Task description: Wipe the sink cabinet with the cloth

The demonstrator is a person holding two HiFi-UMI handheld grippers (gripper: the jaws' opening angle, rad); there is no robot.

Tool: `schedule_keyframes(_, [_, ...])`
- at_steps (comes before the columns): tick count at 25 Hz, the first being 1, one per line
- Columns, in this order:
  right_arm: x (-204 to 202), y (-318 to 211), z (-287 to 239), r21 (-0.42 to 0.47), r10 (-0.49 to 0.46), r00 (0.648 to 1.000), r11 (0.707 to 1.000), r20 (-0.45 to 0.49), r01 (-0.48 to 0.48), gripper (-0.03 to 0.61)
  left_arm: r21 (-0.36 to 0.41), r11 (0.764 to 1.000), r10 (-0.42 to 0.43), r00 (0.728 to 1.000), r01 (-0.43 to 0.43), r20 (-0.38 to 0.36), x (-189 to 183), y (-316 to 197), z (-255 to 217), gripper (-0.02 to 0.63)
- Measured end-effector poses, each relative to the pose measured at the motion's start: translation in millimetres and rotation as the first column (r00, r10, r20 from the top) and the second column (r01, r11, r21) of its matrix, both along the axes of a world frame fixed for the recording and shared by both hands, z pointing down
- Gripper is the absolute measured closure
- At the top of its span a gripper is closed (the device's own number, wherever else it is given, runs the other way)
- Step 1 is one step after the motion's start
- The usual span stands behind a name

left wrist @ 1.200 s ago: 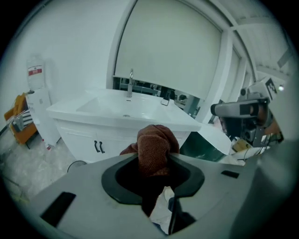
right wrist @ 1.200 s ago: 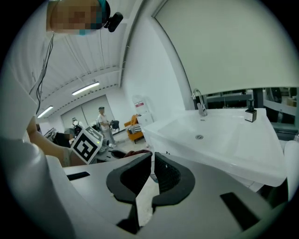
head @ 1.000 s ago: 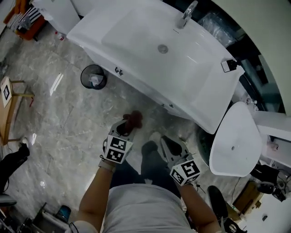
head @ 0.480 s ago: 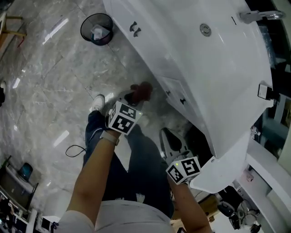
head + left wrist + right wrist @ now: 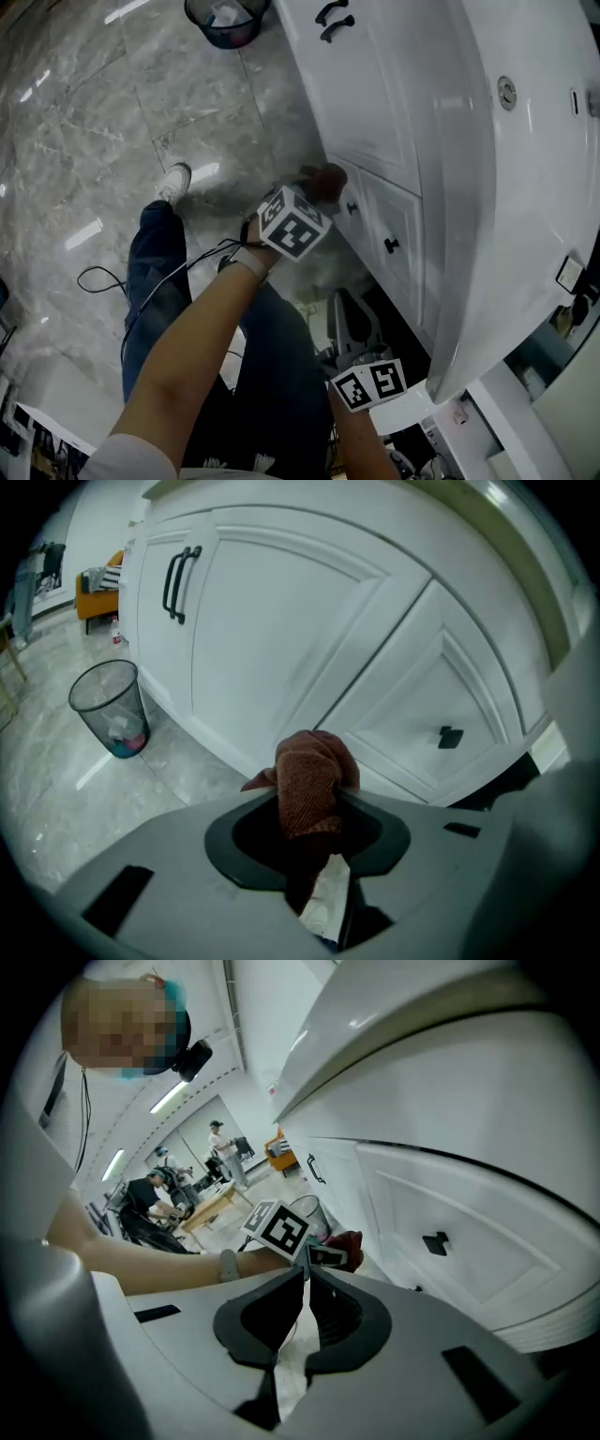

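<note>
**With the cloth nearly at the door**

While clamped firmly in the closed jaws of the left gripper [image 5: 309, 829], with a bunched wad poking out ahead of the tips, treat the brown cloth [image 5: 309, 775] as just short of the sink cabinet [image 5: 272, 639]; impossible to tell whether touching. Press the wad flat on the white panel straight ahead, then sweep in long, overlapping strokes. Steer round the small black knob [image 5: 450, 737] ahead to the right and the bar handles [image 5: 178, 578] up to the left. Hold the right gripper [image 5: 307, 1283], shut on nothing, back behind the left gripper, clear of the doors.
</note>
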State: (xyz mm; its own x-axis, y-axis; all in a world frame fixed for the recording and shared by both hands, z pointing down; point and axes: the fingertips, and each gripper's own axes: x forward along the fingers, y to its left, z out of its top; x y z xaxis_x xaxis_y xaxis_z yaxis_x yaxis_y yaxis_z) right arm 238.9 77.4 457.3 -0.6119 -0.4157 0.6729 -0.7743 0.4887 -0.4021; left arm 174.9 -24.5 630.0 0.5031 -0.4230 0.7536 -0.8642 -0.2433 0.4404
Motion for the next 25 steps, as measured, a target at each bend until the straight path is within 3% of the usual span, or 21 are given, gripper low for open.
schedule_keyframes(12, [16,5,41,-0.001,-0.048,0.999,0.999,0.010,0.048,0.543,0.035,0.998,-0.044,0.998,0.045,-0.037,38,-47,35,0.491])
schedule_keyframes(19, [20,-11,51,0.021,-0.046,0.999,0.999,0.022,0.045,0.543,0.058,0.998,0.030,0.999,-0.032,0.030,50,-69,49,0.499])
schedule_keyframes(25, [12,-29,63,0.044,-0.047,0.999,0.998,0.014,0.046,0.543,0.006,0.997,0.073,0.996,-0.073,0.056,49,-69,101,0.502])
